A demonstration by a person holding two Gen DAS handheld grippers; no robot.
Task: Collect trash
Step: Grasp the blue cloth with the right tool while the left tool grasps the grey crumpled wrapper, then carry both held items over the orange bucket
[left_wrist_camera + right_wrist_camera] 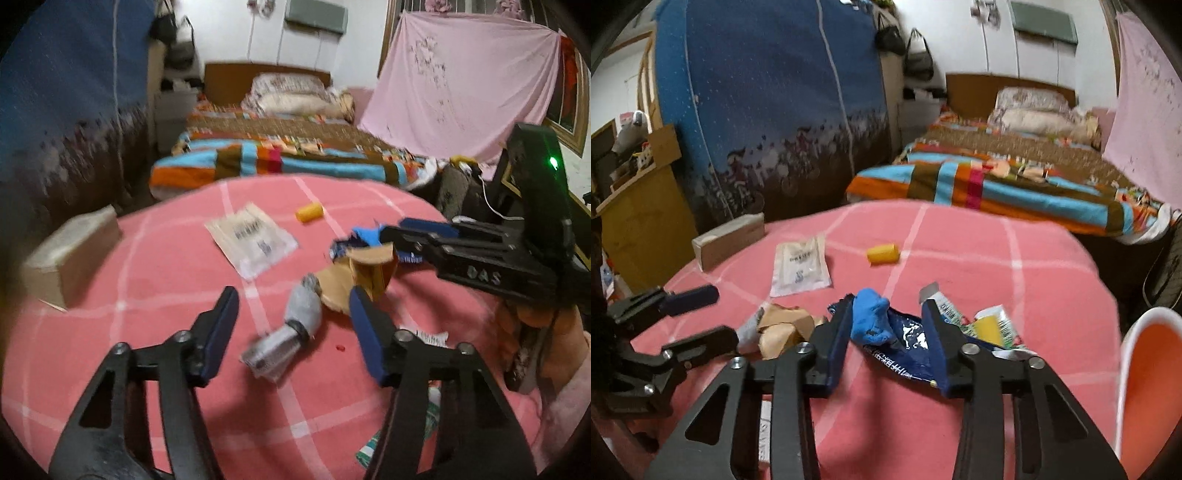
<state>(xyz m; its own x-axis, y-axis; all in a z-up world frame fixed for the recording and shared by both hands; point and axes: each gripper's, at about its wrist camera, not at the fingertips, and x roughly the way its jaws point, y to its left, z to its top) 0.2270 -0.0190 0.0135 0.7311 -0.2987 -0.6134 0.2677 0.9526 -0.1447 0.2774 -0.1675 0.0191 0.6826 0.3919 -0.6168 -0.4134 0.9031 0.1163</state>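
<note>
Pink checked blanket (147,258). Orange bin (1152,369): right view only. One yellow cylinder (882,254). Left gripper (291,314) parted astride grey wrapper (295,325); right gripper (890,325) straddles blue wrapper (905,350), contact unclear.

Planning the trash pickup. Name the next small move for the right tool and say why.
Probably close the right tool the rest of the way. Its fingers already flank the crumpled blue glove and the dark blue wrapper on the pink blanket, yet a gap shows beside each pad, so nothing seems gripped.
</note>
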